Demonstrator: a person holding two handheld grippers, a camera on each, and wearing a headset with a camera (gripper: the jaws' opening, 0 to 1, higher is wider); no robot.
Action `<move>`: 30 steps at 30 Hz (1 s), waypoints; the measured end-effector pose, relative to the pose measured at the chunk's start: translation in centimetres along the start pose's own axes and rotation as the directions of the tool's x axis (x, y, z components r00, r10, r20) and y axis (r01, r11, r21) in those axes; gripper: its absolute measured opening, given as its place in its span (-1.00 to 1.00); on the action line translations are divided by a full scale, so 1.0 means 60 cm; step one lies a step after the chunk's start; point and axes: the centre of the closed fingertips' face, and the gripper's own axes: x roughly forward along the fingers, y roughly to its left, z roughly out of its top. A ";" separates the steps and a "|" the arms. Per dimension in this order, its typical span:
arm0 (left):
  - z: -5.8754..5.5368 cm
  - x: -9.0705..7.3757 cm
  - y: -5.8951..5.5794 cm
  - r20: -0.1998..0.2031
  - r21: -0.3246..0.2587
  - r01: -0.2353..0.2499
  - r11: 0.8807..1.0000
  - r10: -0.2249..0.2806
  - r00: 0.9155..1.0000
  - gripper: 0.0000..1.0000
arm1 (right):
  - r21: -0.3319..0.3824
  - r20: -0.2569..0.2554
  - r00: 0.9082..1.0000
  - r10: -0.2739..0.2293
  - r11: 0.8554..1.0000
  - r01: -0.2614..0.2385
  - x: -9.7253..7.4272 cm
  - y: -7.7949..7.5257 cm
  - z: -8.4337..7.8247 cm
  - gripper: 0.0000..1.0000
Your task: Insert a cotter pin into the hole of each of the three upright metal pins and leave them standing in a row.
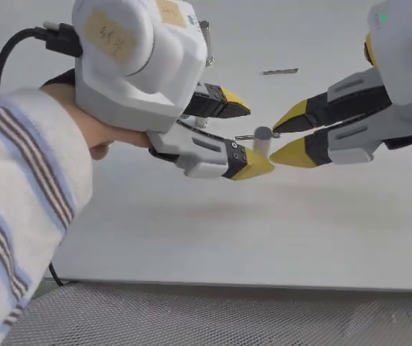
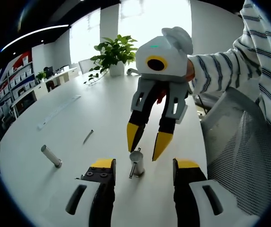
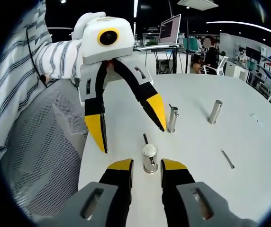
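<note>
A short upright metal pin [image 1: 262, 142] stands on the white table [image 1: 191, 223] between both grippers. A thin cotter pin [image 1: 243, 137] pokes sideways from its top toward my left gripper [image 1: 258, 138], which is open with its yellow-tipped jaws above and below that wire. My right gripper [image 1: 276, 139] comes in from the right, open, its tips just beside the pin's head. In the right gripper view the same pin [image 3: 149, 158] sits between my jaws with a small gap on each side. The left gripper view has this pin [image 2: 136, 163] between its wide jaws.
Two more metal pins [image 3: 172, 118] [image 3: 215, 111] stand farther out, the nearer one carrying a cotter pin. A loose cotter pin [image 1: 280, 71] lies on the far part of the table. Another metal pin [image 2: 51, 156] is off to the left. A mesh chair [image 1: 213, 317] is at the near edge.
</note>
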 end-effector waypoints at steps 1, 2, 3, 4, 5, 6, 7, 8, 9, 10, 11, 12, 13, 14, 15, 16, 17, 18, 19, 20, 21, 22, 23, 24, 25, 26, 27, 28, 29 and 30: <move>0.003 -0.005 0.001 0.019 0.002 -0.024 1.000 0.024 1.000 0.03 | -0.003 -0.003 1.000 0.000 1.000 0.000 0.001 0.001 0.001 -0.62; 0.005 -0.008 -0.001 0.035 -0.016 -0.037 0.999 0.038 0.999 0.10 | -0.004 -0.006 1.000 -0.001 1.000 0.001 0.004 0.007 0.006 -0.62; 0.003 -0.012 -0.006 0.045 -0.037 -0.040 0.999 0.042 0.998 0.16 | -0.006 -0.009 1.000 -0.001 1.000 0.001 0.005 0.010 0.008 -0.61; 0.000 -0.015 -0.008 0.049 -0.040 -0.045 0.998 0.047 0.998 0.25 | -0.007 -0.011 1.000 -0.002 1.000 0.002 0.005 0.011 0.008 -0.60; -0.011 -0.026 0.007 0.050 -0.047 -0.066 0.997 0.068 0.996 0.33 | -0.009 -0.015 1.000 -0.003 1.000 0.003 0.005 0.011 0.007 -0.59; -0.014 -0.030 0.009 0.054 -0.057 -0.084 0.995 0.087 0.995 0.41 | -0.009 -0.016 1.000 -0.005 1.000 0.004 0.005 0.011 0.007 -0.59; -0.016 -0.033 0.010 0.061 -0.071 -0.093 0.993 0.097 0.993 0.52 | -0.008 -0.018 1.000 -0.007 1.000 0.007 0.004 0.011 0.007 -0.58; -0.022 -0.036 0.008 0.058 -0.111 -0.092 0.990 0.099 0.993 0.60 | -0.007 -0.019 1.000 -0.012 1.000 0.012 0.004 0.010 0.007 -0.57; -0.025 -0.038 0.006 0.060 -0.125 -0.089 0.988 0.097 0.993 0.67 | -0.006 -0.020 1.000 -0.013 1.000 0.013 0.004 0.010 0.007 -0.56; -0.026 -0.041 0.005 0.069 -0.136 -0.090 0.987 0.100 0.993 0.73 | -0.006 -0.022 1.000 -0.014 1.000 0.014 0.004 0.010 0.007 -0.56; -0.027 -0.044 0.003 0.074 -0.141 -0.089 0.986 0.100 0.992 0.76 | -0.006 -0.024 1.000 -0.014 1.000 0.014 0.004 0.010 0.007 -0.56; -0.027 -0.047 0.001 0.082 -0.152 -0.088 0.984 0.101 0.991 0.78 | -0.008 -0.030 0.999 -0.015 1.000 0.015 0.005 0.010 0.006 -0.56; -0.028 -0.048 0.001 0.085 -0.159 -0.090 0.983 0.104 0.991 0.84 | -0.011 -0.034 0.999 -0.015 1.000 0.015 0.005 0.010 0.006 -0.56; -0.031 -0.050 0.000 0.083 -0.164 -0.094 0.982 0.109 0.991 0.91 | -0.012 -0.037 0.999 -0.016 1.000 0.016 0.006 0.010 0.006 -0.56; -0.034 -0.051 -0.001 0.079 -0.163 -0.094 0.982 0.108 0.991 0.98 | -0.013 -0.038 0.999 -0.017 1.000 0.016 0.006 0.010 0.006 -0.56; -0.039 -0.052 -0.002 0.066 -0.156 -0.094 0.983 0.106 0.992 0.97 | -0.013 -0.039 0.999 -0.017 1.000 0.017 0.007 0.010 0.006 -0.56; -0.043 -0.054 -0.003 0.060 -0.146 -0.099 0.984 0.109 0.992 0.98 | -0.012 -0.042 0.999 -0.017 1.000 0.017 0.008 0.008 0.005 -0.56; -0.045 -0.055 -0.005 0.056 -0.148 -0.101 0.984 0.110 0.992 0.98 | -0.013 -0.044 0.999 -0.018 1.000 0.018 0.009 0.005 0.003 -0.56; -0.048 -0.057 -0.008 0.055 -0.151 -0.095 0.984 0.104 0.993 0.98 | -0.014 -0.049 0.999 -0.017 1.000 0.017 0.011 0.005 0.002 -0.56; -0.048 -0.058 -0.011 0.060 -0.153 -0.091 0.984 0.101 0.993 0.98 | -0.015 -0.052 0.999 -0.017 1.000 0.016 0.013 0.005 0.002 -0.56; -0.048 -0.059 -0.013 0.063 -0.156 -0.088 0.984 0.099 0.993 0.98 | -0.015 -0.055 0.998 -0.015 1.000 0.015 0.016 0.005 0.002 -0.56; -0.048 -0.061 -0.017 0.068 -0.158 -0.086 0.984 0.098 0.993 0.98 | -0.015 -0.057 0.998 -0.014 1.000 0.013 0.017 0.005 0.002 -0.56; -0.048 -0.062 -0.019 0.070 -0.162 -0.085 0.983 0.098 0.993 0.98 | -0.016 -0.062 0.998 -0.010 1.000 0.009 0.020 0.006 0.001 -0.57; -0.050 -0.064 -0.019 0.069 -0.169 -0.087 0.982 0.100 0.993 0.98 | -0.018 -0.066 0.998 -0.009 1.000 0.007 0.021 0.007 0.000 -0.57; -0.052 -0.065 -0.020 0.066 -0.171 -0.087 0.981 0.100 0.993 0.98 | -0.021 -0.073 0.997 -0.003 1.000 0.002 0.024 0.008 -0.001 -0.57; -0.055 -0.067 -0.021 0.061 -0.173 -0.092 0.981 0.104 0.993 0.98 | -0.023 -0.078 0.997 -0.001 1.000 -0.001 0.026 0.008 -0.001 -0.57; -0.058 -0.068 -0.022 0.058 -0.173 -0.094 0.980 0.106 0.993 0.98 | -0.024 -0.082 0.997 0.000 1.000 -0.002 0.029 0.007 -0.001 -0.58; -0.060 -0.070 -0.022 0.055 -0.173 -0.098 0.980 0.109 0.993 0.98 | -0.026 -0.086 0.996 0.002 1.000 -0.004 0.030 0.007 -0.002 -0.58; -0.062 -0.073 -0.023 0.055 -0.176 -0.103 0.979 0.114 0.992 0.98 | -0.027 -0.088 0.996 0.003 1.000 -0.006 0.032 0.007 -0.002 -0.59; -0.064 -0.076 -0.023 0.056 -0.180 -0.105 0.978 0.117 0.992 0.98 | -0.026 -0.091 0.996 0.004 1.000 -0.006 0.034 0.005 -0.002 -0.60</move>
